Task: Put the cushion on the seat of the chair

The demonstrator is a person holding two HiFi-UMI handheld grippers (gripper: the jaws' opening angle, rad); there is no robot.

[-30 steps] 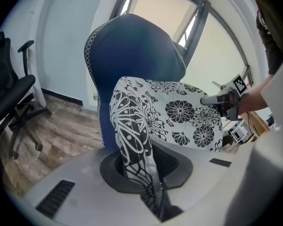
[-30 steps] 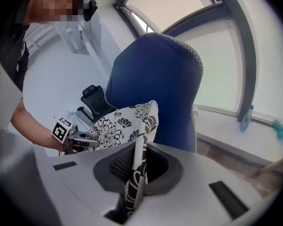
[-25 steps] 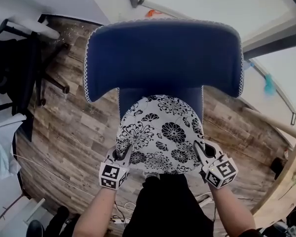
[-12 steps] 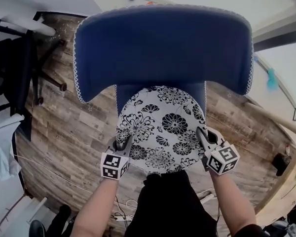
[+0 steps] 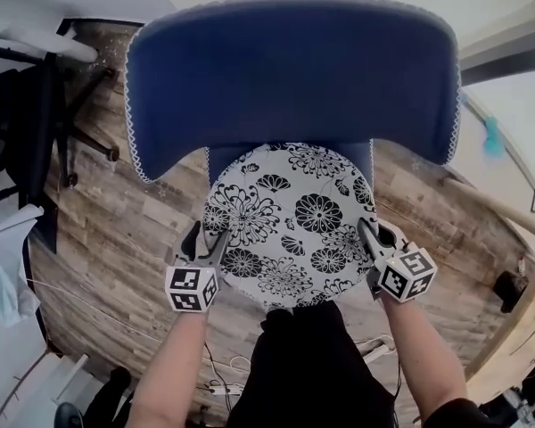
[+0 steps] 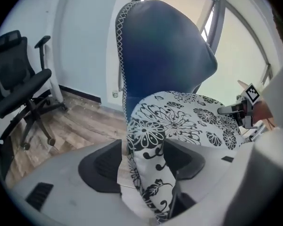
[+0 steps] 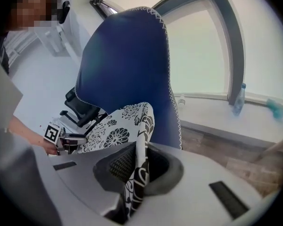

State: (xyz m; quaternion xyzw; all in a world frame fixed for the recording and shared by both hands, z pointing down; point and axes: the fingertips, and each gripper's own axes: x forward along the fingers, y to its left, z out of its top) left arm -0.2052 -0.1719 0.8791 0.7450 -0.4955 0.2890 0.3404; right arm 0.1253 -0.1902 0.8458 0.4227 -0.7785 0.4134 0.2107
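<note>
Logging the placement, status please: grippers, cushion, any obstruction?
Left gripper jaws just opened, cushion edge loose between them. Right gripper shut on cushion. Cushion over seat of chair. No obstruction seen.

The person wears black clothing [image 5: 308, 373]; the left gripper [image 5: 208, 236] and right gripper [image 5: 374, 232] are pale grey with black-and-white marker cubes.

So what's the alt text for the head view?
From above: a round black-and-white floral cushion over the seat of a blue chair. The right gripper pinches its edge; the left gripper has just opened its jaws, the edge between them.
</note>
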